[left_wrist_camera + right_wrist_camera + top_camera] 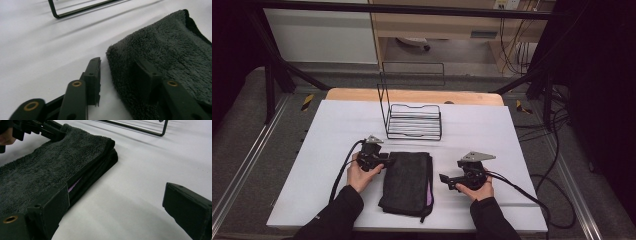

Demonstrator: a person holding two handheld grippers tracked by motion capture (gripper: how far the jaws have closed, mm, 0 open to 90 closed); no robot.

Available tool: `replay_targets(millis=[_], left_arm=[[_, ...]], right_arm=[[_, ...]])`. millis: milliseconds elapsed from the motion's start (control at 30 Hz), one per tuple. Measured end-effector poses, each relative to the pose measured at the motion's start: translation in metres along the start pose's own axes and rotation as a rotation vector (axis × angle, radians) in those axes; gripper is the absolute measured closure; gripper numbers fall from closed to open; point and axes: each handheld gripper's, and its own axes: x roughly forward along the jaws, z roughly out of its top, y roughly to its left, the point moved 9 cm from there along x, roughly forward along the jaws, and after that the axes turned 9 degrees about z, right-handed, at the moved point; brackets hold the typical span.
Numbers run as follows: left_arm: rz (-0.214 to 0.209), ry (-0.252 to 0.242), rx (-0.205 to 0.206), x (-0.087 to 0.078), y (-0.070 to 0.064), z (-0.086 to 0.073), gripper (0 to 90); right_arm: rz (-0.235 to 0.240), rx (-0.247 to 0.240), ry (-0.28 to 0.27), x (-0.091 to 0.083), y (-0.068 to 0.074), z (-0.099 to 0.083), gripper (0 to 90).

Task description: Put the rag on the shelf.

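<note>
Two grippers flank your towel — left gripper gapes over its far corner, one jaw on pile; right gripper spread wide, beside the edge.

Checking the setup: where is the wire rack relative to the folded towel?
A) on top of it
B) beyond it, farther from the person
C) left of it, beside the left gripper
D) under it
B: the rack stands apart, beyond the towel on the table.
</note>
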Motion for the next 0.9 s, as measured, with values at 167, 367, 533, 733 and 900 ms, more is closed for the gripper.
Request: replay_targets(millis=[167, 367, 533, 733, 900], left_arm=[[-0.006, -0.005, -0.001, 0.000, -0.006, -0.002, 72.6], [0.008, -0.003, 0.003, 0.000, -0.008, -0.002, 75.3], [0.015, -0.002, 0.014, 0.000, -0.009, -0.003, 76.9], [0.009, -0.008, 0.023, 0.000, -0.009, -0.003, 76.9], [0.008, -0.011, 0.031, 0.000, -0.008, -0.003, 76.9]], right_arm=[[-0.002, 0.012, -0.008, 0.001, -0.001, 0.001, 7.6], [-0.010, 0.016, -0.014, 0.004, -0.001, 0.005, 6.6], [-0.024, 0.024, -0.029, 0.013, 0.000, 0.020, 6.8], [-0.056, 0.048, -0.002, 0.037, 0.000, 0.039, 13.5], [-0.046, 0.057, 0.045, 0.064, 0.001, 0.042, 22.8]])
